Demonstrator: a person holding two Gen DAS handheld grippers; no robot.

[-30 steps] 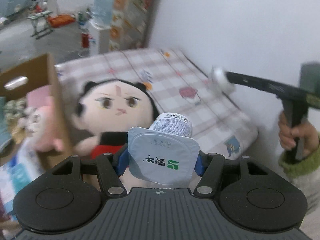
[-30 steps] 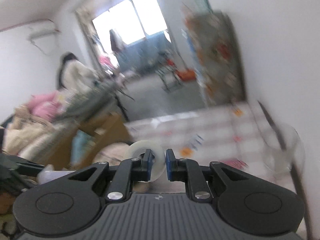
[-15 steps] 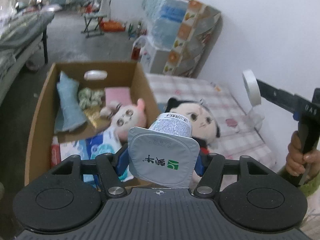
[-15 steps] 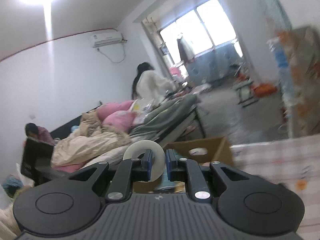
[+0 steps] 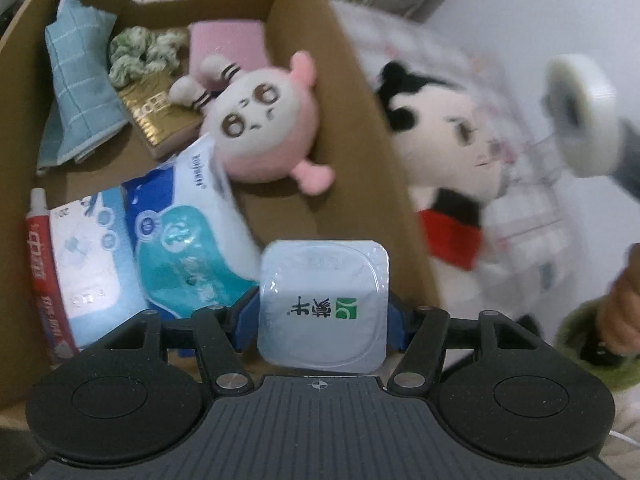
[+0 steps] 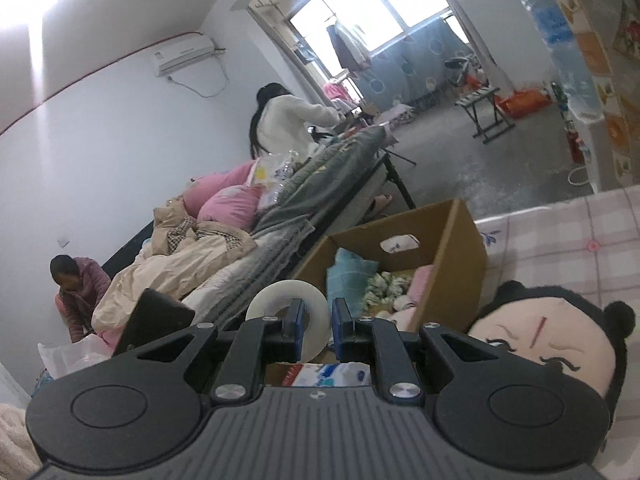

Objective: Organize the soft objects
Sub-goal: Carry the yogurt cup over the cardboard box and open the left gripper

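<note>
My left gripper [image 5: 323,316] is shut on a yogurt cup [image 5: 324,304] with a foil lid, held above the near right corner of an open cardboard box [image 5: 352,92]. The box holds a pink plush [image 5: 260,128], a blue cloth [image 5: 80,80], tissue packs [image 5: 188,232] and a toothpaste tube [image 5: 42,276]. My right gripper [image 6: 318,334] is shut on a roll of clear tape [image 6: 288,300], which also shows at the right of the left wrist view [image 5: 584,112]. A black-haired doll [image 5: 440,140] lies just right of the box; it also shows in the right wrist view [image 6: 548,340].
The box [image 6: 460,236] and doll rest on a pink checked mattress [image 6: 568,240]. A white wall [image 5: 560,8] rises to the right. A bed with piled bedding [image 6: 200,256] stands left of the box. Two people are farther off in the room.
My left gripper has moved closer and down over the box with the yogurt cup. My right gripper, still holding the tape, has tilted down, bringing the box and doll into its view.
</note>
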